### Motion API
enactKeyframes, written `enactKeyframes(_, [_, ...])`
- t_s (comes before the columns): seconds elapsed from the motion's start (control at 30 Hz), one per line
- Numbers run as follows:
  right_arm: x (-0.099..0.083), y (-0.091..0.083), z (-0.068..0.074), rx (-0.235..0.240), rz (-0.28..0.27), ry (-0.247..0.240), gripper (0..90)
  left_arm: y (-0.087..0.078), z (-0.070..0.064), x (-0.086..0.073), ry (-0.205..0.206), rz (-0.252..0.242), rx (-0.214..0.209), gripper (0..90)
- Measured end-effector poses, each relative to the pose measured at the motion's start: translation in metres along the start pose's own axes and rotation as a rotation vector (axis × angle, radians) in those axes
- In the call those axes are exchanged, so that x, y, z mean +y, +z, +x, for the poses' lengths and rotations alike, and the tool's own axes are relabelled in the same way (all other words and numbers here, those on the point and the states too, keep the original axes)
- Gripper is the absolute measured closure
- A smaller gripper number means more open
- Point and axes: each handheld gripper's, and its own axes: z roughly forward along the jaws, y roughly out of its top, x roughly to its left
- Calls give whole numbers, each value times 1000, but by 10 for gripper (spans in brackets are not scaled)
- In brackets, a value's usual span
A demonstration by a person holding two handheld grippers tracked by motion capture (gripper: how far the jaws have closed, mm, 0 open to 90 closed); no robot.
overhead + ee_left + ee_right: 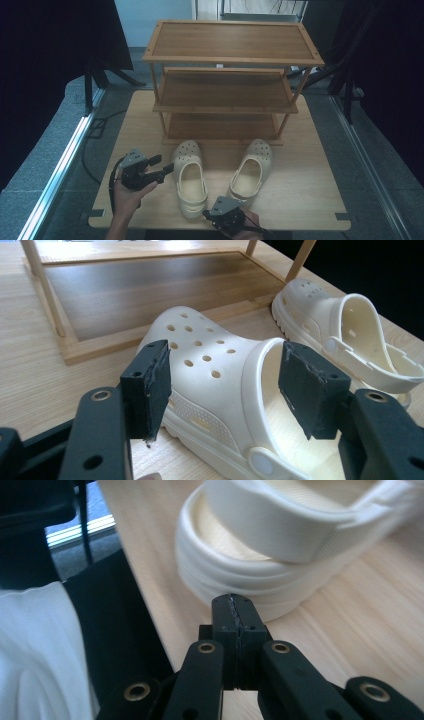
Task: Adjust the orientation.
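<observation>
On the pale wooden table [310, 165], left gripper [161, 166] jaws gape beside the clog [190, 177]; right gripper [206, 215] jaws are clenched.

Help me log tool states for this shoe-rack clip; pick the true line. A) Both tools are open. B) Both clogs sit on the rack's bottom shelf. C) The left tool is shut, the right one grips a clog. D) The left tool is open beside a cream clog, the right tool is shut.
D: the left tool has its jaws spread beside the left clog, while the right tool has its jaws pressed together, empty, near a clog's heel.
</observation>
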Motion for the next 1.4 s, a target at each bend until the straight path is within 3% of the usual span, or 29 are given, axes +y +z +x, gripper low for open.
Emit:
enactKeyframes(0.17, [5, 7, 0, 34, -11, 2, 896, -4, 5, 0, -12, -8, 3, 382])
enactKeyframes(0.33, [19, 23, 7, 64, 0, -48, 895, -10, 8, 1, -21, -22, 4, 382])
enactKeyframes(0.67, [39, 46, 8, 132, -10, -90, 891, -15, 11, 2, -32, -33, 12, 382])
enactKeyframes(1.0, [53, 62, 11, 152, -13, -129, 869, -13, 10, 2, -26, -18, 5, 381])
enactKeyframes(1.17, [44, 28, 5, 94, -64, -110, 814, -12, 9, 1, -23, -9, 0, 380])
enactKeyframes(1.2, [44, 28, 5, 94, -64, -110, 814, -11, 9, 1, -22, -4, 1, 380])
enactKeyframes(1.27, [34, 2, -7, 47, -104, -62, 784, -10, 8, 1, -23, -1, -1, 379])
enactKeyframes(1.37, [26, -13, -13, 18, -128, -33, 758, -7, 6, 1, -20, 11, -3, 378])
enactKeyframes(1.4, [19, -26, -19, -3, -153, -11, 733, -4, 5, 0, -17, 20, -5, 377])
